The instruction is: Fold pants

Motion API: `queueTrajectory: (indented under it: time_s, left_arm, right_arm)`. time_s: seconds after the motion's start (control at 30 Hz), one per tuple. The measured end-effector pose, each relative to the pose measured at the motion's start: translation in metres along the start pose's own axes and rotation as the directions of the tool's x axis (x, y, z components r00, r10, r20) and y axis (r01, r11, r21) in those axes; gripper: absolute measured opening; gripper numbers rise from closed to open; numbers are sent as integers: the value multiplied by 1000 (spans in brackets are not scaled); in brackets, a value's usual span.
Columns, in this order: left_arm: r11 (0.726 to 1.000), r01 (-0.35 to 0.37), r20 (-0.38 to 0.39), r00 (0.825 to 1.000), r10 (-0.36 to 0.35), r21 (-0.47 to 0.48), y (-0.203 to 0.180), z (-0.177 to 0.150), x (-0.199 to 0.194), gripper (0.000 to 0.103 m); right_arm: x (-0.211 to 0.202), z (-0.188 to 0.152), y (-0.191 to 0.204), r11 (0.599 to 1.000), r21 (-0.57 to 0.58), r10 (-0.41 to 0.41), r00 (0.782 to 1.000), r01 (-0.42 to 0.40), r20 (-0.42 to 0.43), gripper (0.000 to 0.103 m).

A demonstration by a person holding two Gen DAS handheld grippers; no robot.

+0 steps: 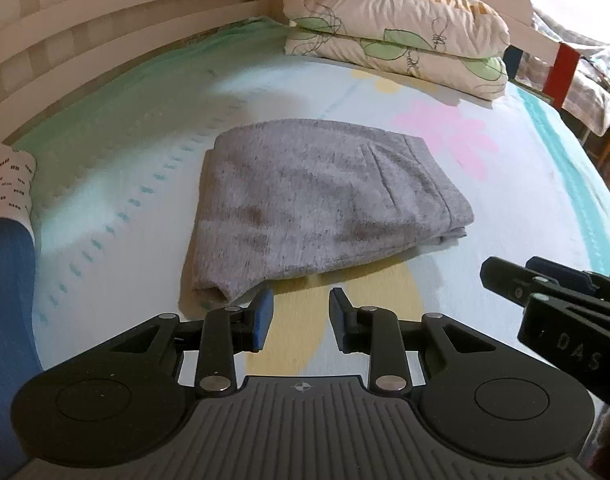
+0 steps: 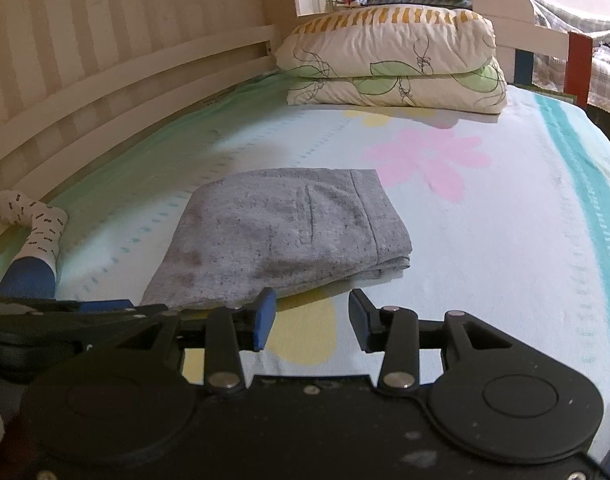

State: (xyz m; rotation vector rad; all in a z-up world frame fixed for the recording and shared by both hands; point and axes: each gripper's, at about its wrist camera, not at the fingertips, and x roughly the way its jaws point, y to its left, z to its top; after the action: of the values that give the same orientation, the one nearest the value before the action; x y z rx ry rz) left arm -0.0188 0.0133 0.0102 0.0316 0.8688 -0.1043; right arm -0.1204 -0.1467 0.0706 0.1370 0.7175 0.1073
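The grey pants (image 1: 317, 196) lie folded into a compact stack on the flowered bedsheet (image 1: 505, 208), waistband toward the right. My left gripper (image 1: 301, 316) hovers just in front of the stack's near edge, open, with only sheet showing between its blue pads. In the right wrist view the same pants (image 2: 281, 236) lie ahead and slightly left of my right gripper (image 2: 311, 318), which is open with nothing between its fingers. The right gripper's body (image 1: 553, 300) shows at the right edge of the left wrist view; the left gripper's body (image 2: 65, 316) shows at the lower left of the right wrist view.
Two stacked pillows (image 1: 397, 36) sit at the head of the bed. A white slatted rail (image 1: 105, 52) runs along the left side. A person's leg in blue with a patterned sock (image 1: 9, 176) rests on the mattress at the left. The bed's edge drops off at the right.
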Motion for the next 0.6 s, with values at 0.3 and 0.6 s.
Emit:
queueTrajectory:
  time_s: [0.3,0.6]
  left_arm:
    - [1000,-6,-4,1000,6,-15,4,-1,1,30]
    - [1000,-7,-15,1000,7,-16,3,-2,3,30]
  right_arm:
    - [-3,2,4,1000,-13,10,1000,-9,12,44]
    - [-3,5,3,1000,-17,15,1000,-15,12,44]
